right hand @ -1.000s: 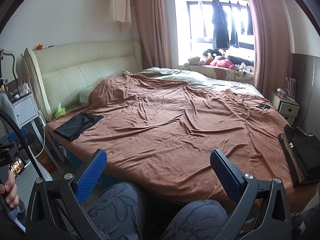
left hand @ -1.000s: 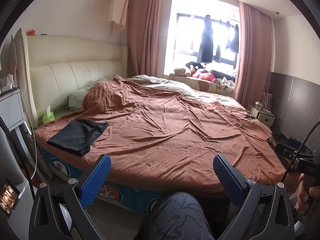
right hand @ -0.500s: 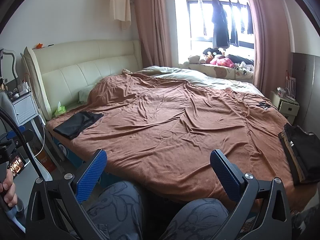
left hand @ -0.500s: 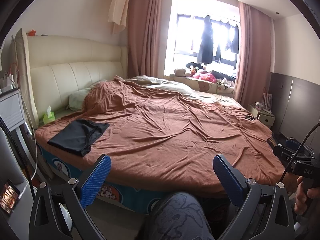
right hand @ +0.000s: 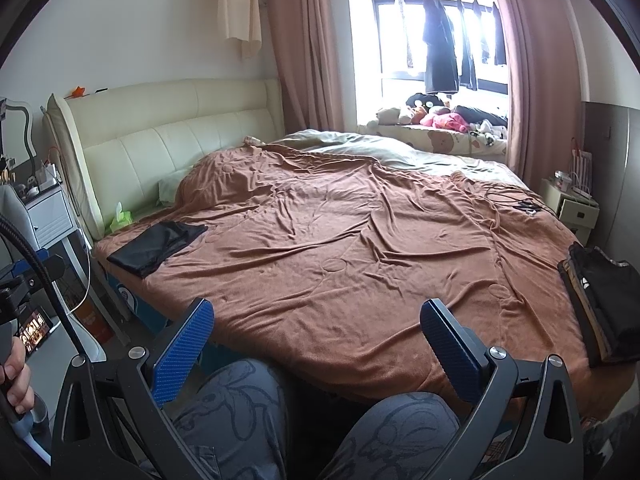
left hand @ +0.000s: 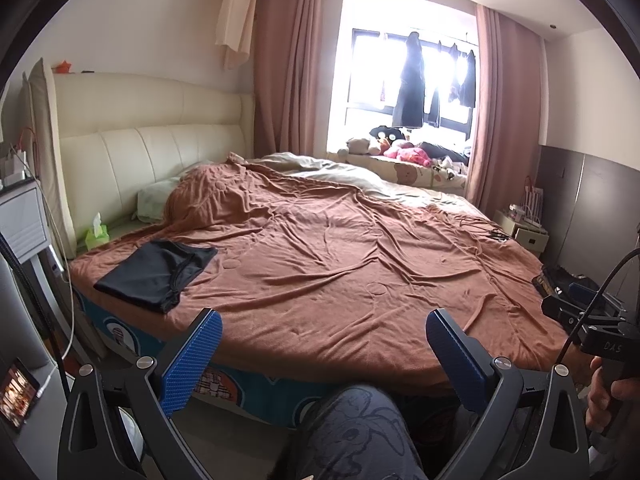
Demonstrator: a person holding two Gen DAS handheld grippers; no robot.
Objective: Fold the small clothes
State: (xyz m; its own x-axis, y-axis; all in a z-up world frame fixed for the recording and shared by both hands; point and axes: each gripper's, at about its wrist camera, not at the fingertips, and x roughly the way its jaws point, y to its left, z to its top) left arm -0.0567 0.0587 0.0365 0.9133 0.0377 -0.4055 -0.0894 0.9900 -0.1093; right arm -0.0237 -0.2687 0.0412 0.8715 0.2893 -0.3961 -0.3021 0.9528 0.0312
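Note:
A folded black garment point(left hand: 156, 274) lies on the brown blanket point(left hand: 340, 272) at the bed's near left corner; it also shows in the right wrist view point(right hand: 158, 246). A pile of dark clothes point(right hand: 600, 300) lies at the bed's right edge, partly seen in the left wrist view point(left hand: 560, 280). My left gripper point(left hand: 322, 344) is open and empty, held off the bed's near edge above the person's knee. My right gripper point(right hand: 316, 336) is open and empty, also short of the bed edge. The right gripper's body point(left hand: 592, 328) shows at the right of the left wrist view.
A cream headboard point(left hand: 152, 148) and a green tissue box point(left hand: 97, 234) are at left. A nightstand point(right hand: 576, 204) stands at the far right. Cables point(right hand: 516, 202) lie on the blanket's far right. Stuffed toys point(right hand: 436, 114) line the window sill. The person's patterned knees point(right hand: 248, 408) are below the grippers.
Both grippers have stayed open and almost still. The view has shifted only slightly; nothing on the bed has moved.

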